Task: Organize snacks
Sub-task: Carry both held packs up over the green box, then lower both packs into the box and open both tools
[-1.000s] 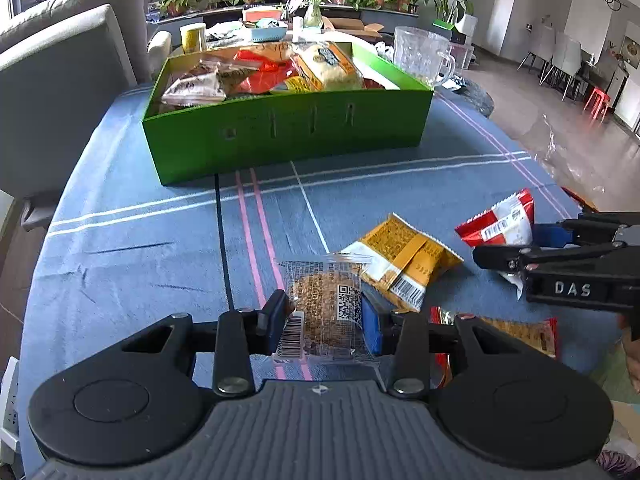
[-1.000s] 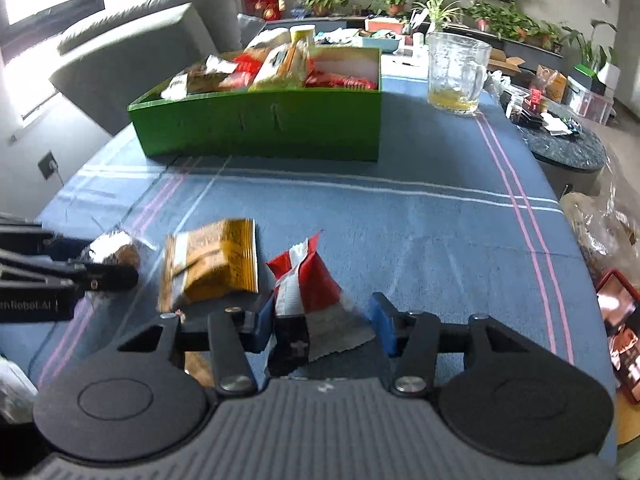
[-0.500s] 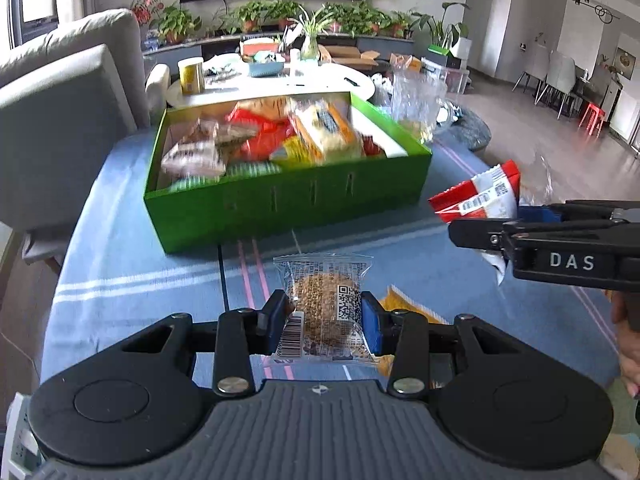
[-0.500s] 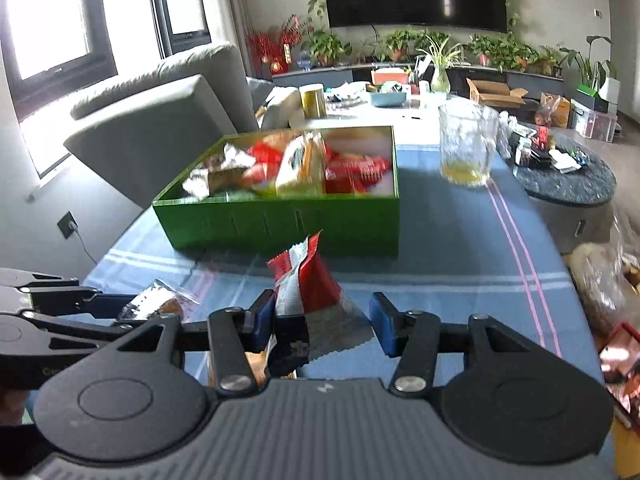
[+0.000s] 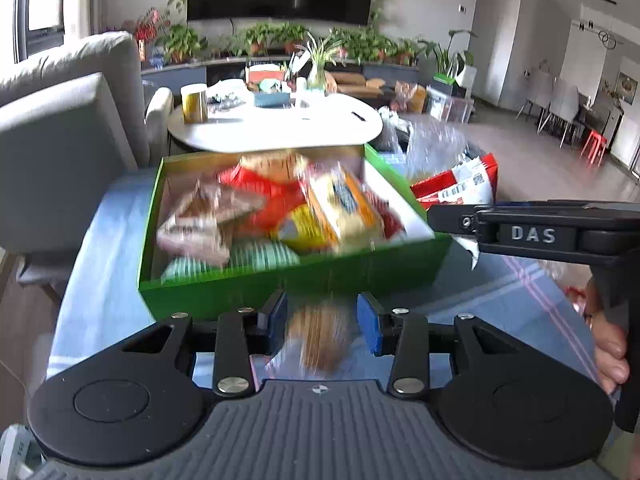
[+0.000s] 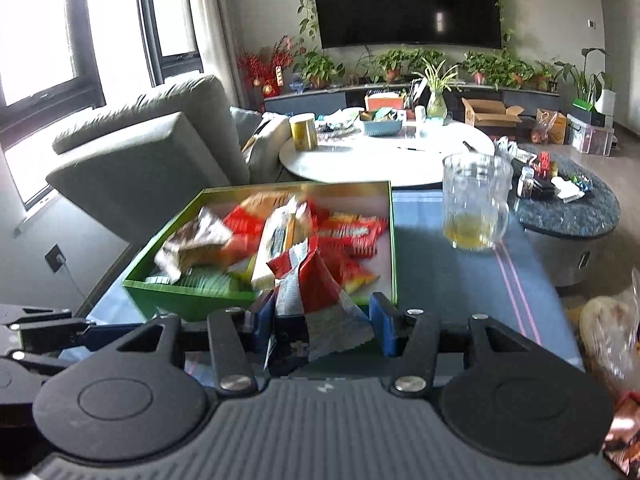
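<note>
My left gripper [image 5: 322, 322] is shut on a clear packet with a brown cake [image 5: 316, 342], blurred by motion, held just in front of the green box [image 5: 224, 292]. My right gripper [image 6: 320, 322] is shut on a red and white snack packet [image 6: 310, 292], near the box's front right corner [image 6: 394, 280]. The right gripper with its packet [image 5: 460, 186] also shows at the right of the left wrist view. The box holds several snack packets.
A glass mug [image 6: 474, 204] with a little yellow liquid stands to the right of the box on the blue cloth. A grey chair [image 6: 140, 172] stands to the left. A white round table [image 6: 380, 156] lies beyond. A bag [image 6: 612, 332] lies at the right edge.
Both grippers have risen from the table with their packets and moved forward to the green box. The orange packet on the cloth has dropped out of view.
</note>
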`<state>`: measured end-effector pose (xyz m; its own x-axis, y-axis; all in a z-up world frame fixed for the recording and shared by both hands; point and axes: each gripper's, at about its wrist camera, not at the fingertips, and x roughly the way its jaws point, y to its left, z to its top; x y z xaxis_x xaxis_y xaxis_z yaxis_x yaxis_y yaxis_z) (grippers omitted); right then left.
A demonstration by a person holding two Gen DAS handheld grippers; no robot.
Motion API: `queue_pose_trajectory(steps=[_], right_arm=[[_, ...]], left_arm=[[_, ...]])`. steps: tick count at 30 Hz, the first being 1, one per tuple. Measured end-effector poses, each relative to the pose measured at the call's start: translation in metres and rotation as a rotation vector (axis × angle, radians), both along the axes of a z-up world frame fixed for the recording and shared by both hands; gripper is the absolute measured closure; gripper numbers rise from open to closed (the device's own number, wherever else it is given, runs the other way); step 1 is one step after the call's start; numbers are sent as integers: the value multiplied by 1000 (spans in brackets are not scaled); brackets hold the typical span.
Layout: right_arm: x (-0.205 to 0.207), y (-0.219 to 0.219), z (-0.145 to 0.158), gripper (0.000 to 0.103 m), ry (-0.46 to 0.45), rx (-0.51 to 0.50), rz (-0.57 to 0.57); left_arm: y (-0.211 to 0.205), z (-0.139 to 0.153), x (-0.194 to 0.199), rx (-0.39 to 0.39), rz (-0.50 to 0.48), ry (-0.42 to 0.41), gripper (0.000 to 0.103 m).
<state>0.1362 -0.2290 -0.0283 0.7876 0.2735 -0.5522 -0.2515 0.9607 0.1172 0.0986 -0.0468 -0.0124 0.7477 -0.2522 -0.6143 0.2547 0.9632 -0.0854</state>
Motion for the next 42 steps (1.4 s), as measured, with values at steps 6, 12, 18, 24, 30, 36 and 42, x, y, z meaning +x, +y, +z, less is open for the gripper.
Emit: queue_pose_trajectory(steps=[6, 12, 18, 24, 30, 36, 42], right_arm=[[29, 4, 3, 27, -11, -8, -29], [41, 5, -6, 27, 6, -11, -27], [49, 8, -11, 27, 29, -2, -35], [50, 8, -4, 27, -1, -16, -38], [65, 9, -2, 27, -5, -12, -68], [78, 13, -2, 27, -6, -23, -74], [95, 18, -2, 27, -12, -12, -86]], left_arm=[[2, 10, 20, 1, 9, -35, 66], [9, -20, 14, 34, -13, 65, 39], [-5, -66, 21, 109, -40, 178, 63], [9, -39, 17, 16, -24, 105, 71], [15, -2, 31, 4, 19, -14, 71], [13, 0, 72, -27, 48, -19, 71], [4, -3, 104, -30, 48, -24, 71]])
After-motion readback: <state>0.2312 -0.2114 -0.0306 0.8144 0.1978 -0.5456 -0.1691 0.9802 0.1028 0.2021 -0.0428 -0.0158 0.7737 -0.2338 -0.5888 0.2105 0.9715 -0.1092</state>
